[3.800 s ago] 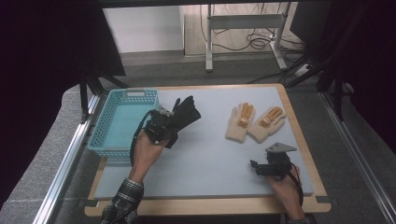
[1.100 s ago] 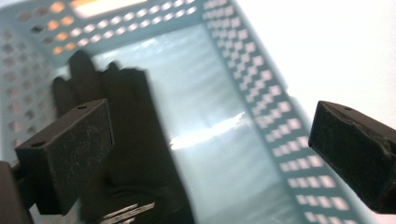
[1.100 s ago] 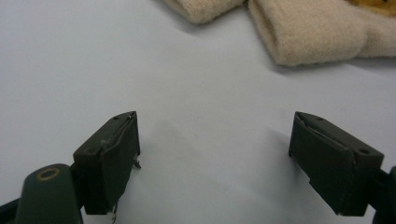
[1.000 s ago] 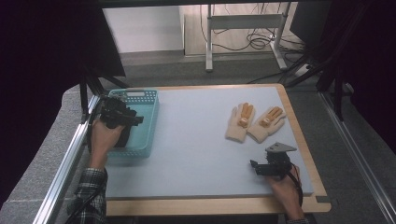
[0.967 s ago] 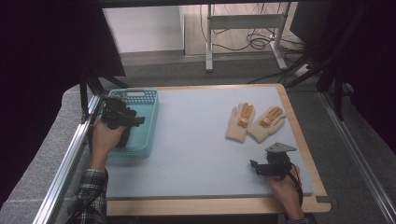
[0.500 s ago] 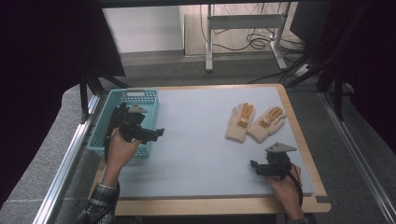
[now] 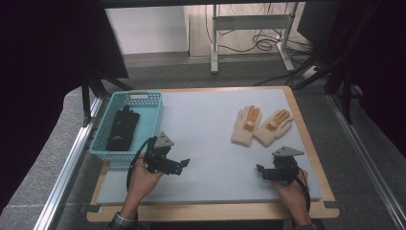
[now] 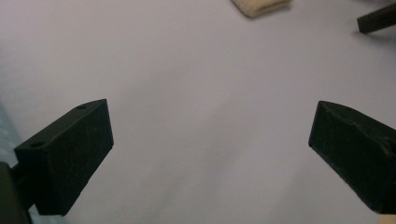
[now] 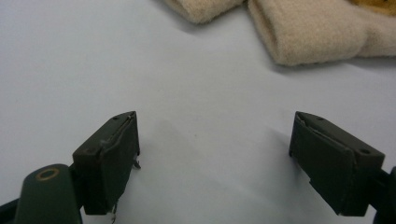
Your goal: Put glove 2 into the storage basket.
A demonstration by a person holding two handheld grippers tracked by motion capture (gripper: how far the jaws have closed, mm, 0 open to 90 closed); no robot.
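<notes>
A black glove (image 7: pixel 122 128) lies inside the turquoise basket (image 7: pixel 152 120) at the table's left. Two beige gloves with orange marks (image 7: pixel 245 124) (image 7: pixel 273 127) lie side by side at the right; their cuffs (image 9: pixel 303 35) reach into the top of the right gripper view. My left gripper (image 7: pixel 183 165) hovers open over the pale mat just right of the basket's near corner, nothing between its jaws (image 8: pixel 212 154). My right gripper (image 7: pixel 260 171) rests open near the front right, below the beige gloves, empty (image 9: pixel 215 154).
The pale blue mat (image 7: pixel 210 143) sits on a wooden table (image 7: pixel 311 143) with metal rails (image 7: pixel 67 163) along the left side. A desk frame and cables (image 7: pixel 249 33) stand on the floor beyond the far edge.
The left gripper carried the black glove to the basket, let it go there, then drew back toward the front and right, now open and empty. The right gripper stayed still.
</notes>
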